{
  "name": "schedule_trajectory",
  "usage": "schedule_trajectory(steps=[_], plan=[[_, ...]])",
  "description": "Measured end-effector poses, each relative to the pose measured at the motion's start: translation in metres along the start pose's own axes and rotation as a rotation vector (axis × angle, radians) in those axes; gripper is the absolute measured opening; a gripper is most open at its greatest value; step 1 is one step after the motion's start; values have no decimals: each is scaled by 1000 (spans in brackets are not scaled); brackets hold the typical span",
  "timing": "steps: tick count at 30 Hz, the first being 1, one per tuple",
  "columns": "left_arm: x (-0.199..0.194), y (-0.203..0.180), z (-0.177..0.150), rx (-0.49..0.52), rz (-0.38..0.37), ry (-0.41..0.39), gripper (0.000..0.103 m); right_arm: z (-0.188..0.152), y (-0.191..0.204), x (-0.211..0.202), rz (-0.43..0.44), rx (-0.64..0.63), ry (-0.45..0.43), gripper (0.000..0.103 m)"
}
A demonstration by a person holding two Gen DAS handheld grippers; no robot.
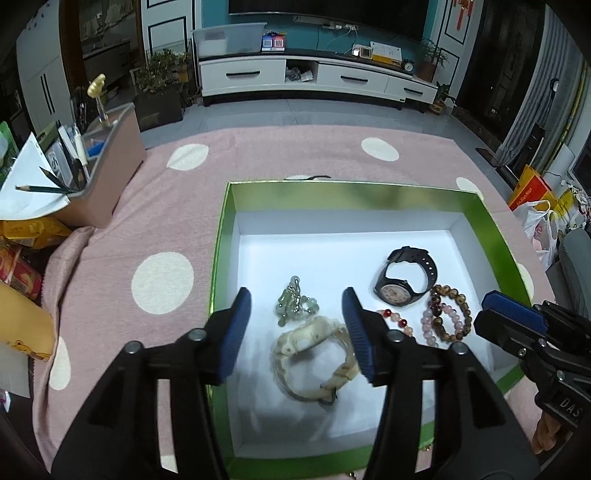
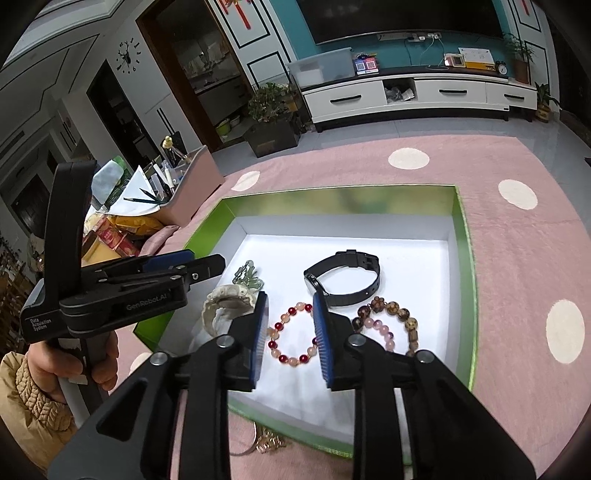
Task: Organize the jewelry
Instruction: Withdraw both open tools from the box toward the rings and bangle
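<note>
Both grippers hover with jaws apart and nothing between them, the left gripper (image 1: 295, 332) above the cream watch (image 1: 314, 354) near the green box's (image 1: 332, 194) left wall, the right gripper (image 2: 290, 332) over the red-and-peach bead bracelet (image 2: 293, 332).

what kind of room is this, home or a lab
Most likely a home living room: a wall-mounted TV over a low white media cabinet, potted plants by the doorway, and a pink polka-dot cloth under the green jewelry box.
</note>
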State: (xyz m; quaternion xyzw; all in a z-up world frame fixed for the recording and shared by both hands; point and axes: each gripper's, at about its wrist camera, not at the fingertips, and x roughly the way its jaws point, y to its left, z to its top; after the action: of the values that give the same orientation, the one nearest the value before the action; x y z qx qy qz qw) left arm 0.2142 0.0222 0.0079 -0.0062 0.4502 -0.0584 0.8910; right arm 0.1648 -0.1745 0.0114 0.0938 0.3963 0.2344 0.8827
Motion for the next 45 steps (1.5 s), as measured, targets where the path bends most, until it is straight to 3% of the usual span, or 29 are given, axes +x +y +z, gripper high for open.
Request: schedule_trajectory(steps=[1, 9, 11, 13, 19, 27, 38, 45], plan=[[-4, 0, -1, 2, 5, -6, 66, -1, -1, -4, 0, 5, -4, 30], [-31, -4, -12, 7, 28, -31, 78, -13, -6, -35, -10, 37, -42, 47], [-39, -6, -16, 10, 24, -35, 84, -17, -7, -45, -24, 45, -54, 56], [-43, -7, -21, 9, 25, -31, 94, -21, -9, -53, -57, 55, -66, 73], [-59, -13, -39, 12, 19, -16, 101, -36, -14, -70, -117, 82, -59, 86], [-95, 2, -75, -57, -44, -21, 101, -59, -9, -98, -140, 95, -60, 92], [-144, 66, -147, -344, -87, -60, 101, -101, 8, -131, -124, 52, -71, 96], [-164, 54, -185, -348, -205, -167, 101, -127, 17, -132, -93, 20, -40, 96]])
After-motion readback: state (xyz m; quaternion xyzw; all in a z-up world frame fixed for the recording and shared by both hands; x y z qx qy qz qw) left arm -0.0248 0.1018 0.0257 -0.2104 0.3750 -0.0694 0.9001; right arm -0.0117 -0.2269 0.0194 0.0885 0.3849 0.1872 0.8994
